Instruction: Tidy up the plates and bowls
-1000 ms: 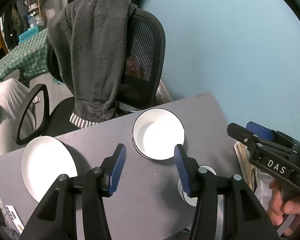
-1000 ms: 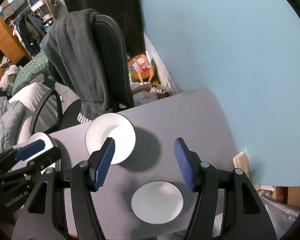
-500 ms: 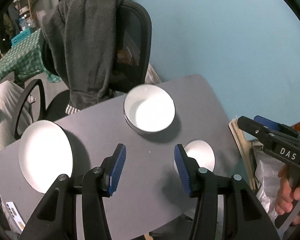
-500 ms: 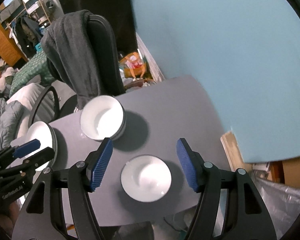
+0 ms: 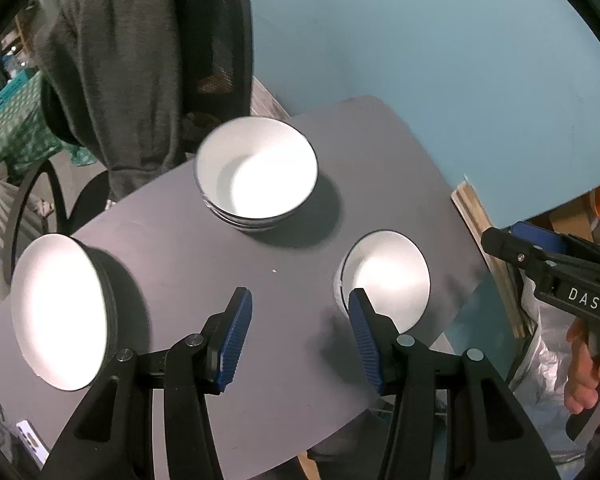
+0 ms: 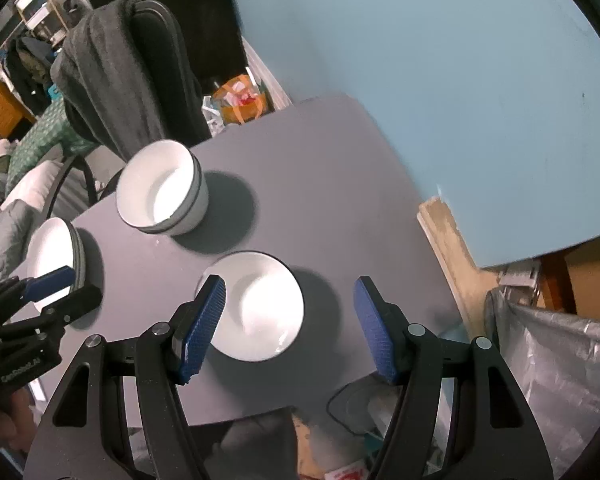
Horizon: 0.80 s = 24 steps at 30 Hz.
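A small grey table (image 5: pixel 172 248) stands against a light blue wall (image 5: pixel 420 40), seen from above through two handheld gripper cameras. Three sets of white dishes sit on it, well apart from one another.

At the far side, near the middle, is a stack of white bowls (image 5: pixel 256 172) with dark rims, nested one inside another. At the left edge is a stack of white plates (image 5: pixel 56 312). Near the right edge sits a single white bowl (image 5: pixel 384 276), standing upright on its own.

The left gripper (image 5: pixel 300 320) hovers over the near part of the table with its blue-padded fingers spread apart and nothing between them; its right finger overlaps the single bowl's near rim in the view. The right gripper (image 6: pixel 290 320) hangs above the single bowl (image 6: pixel 256 304), fingers spread wide and holding nothing; the bowl lies below the gap, towards the left finger.

Beyond the table on the far left stands a black office chair (image 5: pixel 216 40) with a dark grey garment (image 5: pixel 116 64) draped over its back.
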Each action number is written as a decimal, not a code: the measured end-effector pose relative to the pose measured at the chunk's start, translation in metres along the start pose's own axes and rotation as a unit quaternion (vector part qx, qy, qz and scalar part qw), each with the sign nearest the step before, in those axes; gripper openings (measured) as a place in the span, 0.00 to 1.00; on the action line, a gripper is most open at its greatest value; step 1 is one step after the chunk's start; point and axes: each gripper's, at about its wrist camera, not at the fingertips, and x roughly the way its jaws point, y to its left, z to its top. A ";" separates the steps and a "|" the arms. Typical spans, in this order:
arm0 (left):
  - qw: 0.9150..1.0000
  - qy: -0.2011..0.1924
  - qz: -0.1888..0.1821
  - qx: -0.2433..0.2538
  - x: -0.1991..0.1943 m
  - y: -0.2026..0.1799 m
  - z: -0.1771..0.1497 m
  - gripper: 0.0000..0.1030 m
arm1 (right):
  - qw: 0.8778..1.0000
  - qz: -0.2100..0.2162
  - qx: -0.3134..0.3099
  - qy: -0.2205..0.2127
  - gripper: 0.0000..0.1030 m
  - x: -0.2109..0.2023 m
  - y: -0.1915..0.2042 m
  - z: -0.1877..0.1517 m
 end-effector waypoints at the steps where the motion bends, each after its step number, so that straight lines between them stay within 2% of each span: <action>1: 1.000 0.002 -0.001 0.000 0.003 -0.001 0.000 0.50 | 1.000 0.001 0.003 0.003 0.64 0.002 -0.002 -0.001; 10: 0.999 0.042 -0.016 -0.004 0.049 -0.013 -0.001 0.50 | 1.000 0.009 0.009 0.029 0.64 0.037 -0.018 -0.014; 14: 0.998 0.062 -0.024 -0.024 0.072 -0.015 -0.004 0.50 | 0.999 0.018 0.002 0.044 0.64 0.057 -0.020 -0.018; 24: 0.996 0.079 -0.021 -0.041 0.108 -0.017 -0.008 0.50 | 0.995 0.048 -0.004 0.088 0.64 0.109 -0.025 -0.024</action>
